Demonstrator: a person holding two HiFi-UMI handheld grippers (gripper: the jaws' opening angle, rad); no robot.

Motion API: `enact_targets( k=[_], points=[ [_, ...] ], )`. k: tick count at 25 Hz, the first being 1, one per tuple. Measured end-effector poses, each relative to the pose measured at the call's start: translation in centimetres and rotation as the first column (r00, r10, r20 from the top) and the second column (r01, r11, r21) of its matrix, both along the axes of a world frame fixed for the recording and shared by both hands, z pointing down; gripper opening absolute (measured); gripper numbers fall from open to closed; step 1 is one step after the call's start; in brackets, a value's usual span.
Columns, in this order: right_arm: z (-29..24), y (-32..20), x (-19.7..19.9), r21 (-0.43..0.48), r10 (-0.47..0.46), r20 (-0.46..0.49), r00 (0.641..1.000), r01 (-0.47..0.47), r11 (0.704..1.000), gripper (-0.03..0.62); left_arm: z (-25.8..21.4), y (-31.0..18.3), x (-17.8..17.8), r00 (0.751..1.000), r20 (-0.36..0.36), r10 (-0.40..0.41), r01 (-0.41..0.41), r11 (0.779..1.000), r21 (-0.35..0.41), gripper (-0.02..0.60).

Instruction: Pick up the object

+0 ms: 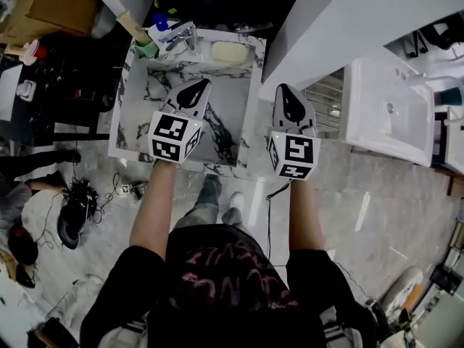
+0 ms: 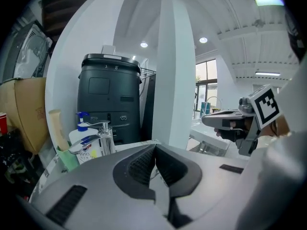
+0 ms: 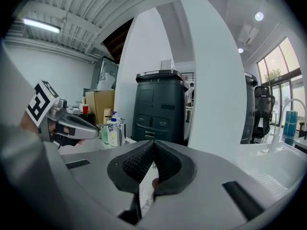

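Both clenched, nothing between the jaws. The left hand-held gripper (image 2: 155,147) and right hand-held gripper (image 3: 153,143) hang side by side over the marble worktop (image 1: 134,122), centre of the head view. The object isn't named; my best guess is the pale yellow block (image 1: 228,51) at the worktop's upper edge, right of the faucet (image 1: 181,35) — untouched, well ahead of both tips.

Risks:
- Going in with the jaws closed would just shove the block toward the wall.
- The faucet and pump bottle (image 1: 161,26) stand near its left — a wide approach could clip them.
- If it's wet soap, it may squirt out of the pads.
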State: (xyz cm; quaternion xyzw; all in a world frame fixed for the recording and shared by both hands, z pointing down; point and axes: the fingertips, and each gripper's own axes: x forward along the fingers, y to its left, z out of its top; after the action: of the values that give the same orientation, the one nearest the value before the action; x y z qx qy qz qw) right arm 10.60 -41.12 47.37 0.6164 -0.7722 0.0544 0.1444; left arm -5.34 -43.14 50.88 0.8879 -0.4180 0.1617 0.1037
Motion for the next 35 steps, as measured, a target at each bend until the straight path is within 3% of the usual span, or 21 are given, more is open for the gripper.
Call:
enact_targets(
  k=[6, 10, 12, 13, 15, 19, 25, 33, 35],
  points=[
    [1.2, -1.1, 0.8, -0.019, 0.019, 0.005, 1.000, -0.019, 1.000, 0.015, 2.9, -2.8, 1.5, 0.990, 0.102, 0.096, -0.092, 0.995, -0.036, 0.008],
    [2.0, -1.4, 1.5, -0.030, 0.032, 0.011, 0.999, -0.032, 0.999, 0.015, 5.0, -4.7, 2.8, 0.968, 0.173, 0.184, -0.176, 0.982, -0.064, 0.019],
    [2.6, -1.3, 1.7, -0.038, 0.039, 0.020, 0.999, -0.039, 0.999, 0.015, 6.5, -5.8, 3.6, 0.951, 0.198, 0.239, -0.223, 0.970, -0.101, 0.136],
    [3.0, -1.2, 1.9, -0.046, 0.041, 0.017, 0.999, -0.040, 0.998, 0.015, 7.4, -6.2, 3.9, 0.939, 0.221, 0.265, -0.244, 0.962, -0.119, 0.166],
    [3.9, -0.8, 2.1, -0.063, 0.039, -0.003, 0.999, -0.039, 0.997, 0.015, 9.5, -6.6, 4.3, 0.899, 0.297, 0.323, -0.288, 0.945, -0.157, 0.167],
    [5.2, -0.5, 2.8, -0.088, 0.051, -0.010, 0.999, -0.052, 0.995, 0.015, 13.1, -7.9, 4.9, 0.776, 0.465, 0.426, -0.374, 0.905, -0.205, 0.189],
    [6.7, 0.0, 4.3, -0.125, 0.083, -0.024, 0.996, -0.085, 0.988, 0.015, 15.3, -9.4, 6.6, 0.634, 0.566, 0.527, -0.474, 0.843, -0.253, 0.195],
    [7.6, 0.1, 5.8, -0.140, 0.120, -0.031, 0.992, -0.123, 0.983, 0.015, 17.2, -9.5, 7.5, 0.560, 0.587, 0.585, -0.515, 0.800, -0.306, 0.155],
    [7.6, -0.1, 5.8, -0.140, 0.121, -0.030, 0.992, -0.124, 0.982, 0.015, 17.5, -9.6, 7.5, 0.556, 0.592, 0.583, -0.512, 0.801, -0.309, 0.123]
  ],
)
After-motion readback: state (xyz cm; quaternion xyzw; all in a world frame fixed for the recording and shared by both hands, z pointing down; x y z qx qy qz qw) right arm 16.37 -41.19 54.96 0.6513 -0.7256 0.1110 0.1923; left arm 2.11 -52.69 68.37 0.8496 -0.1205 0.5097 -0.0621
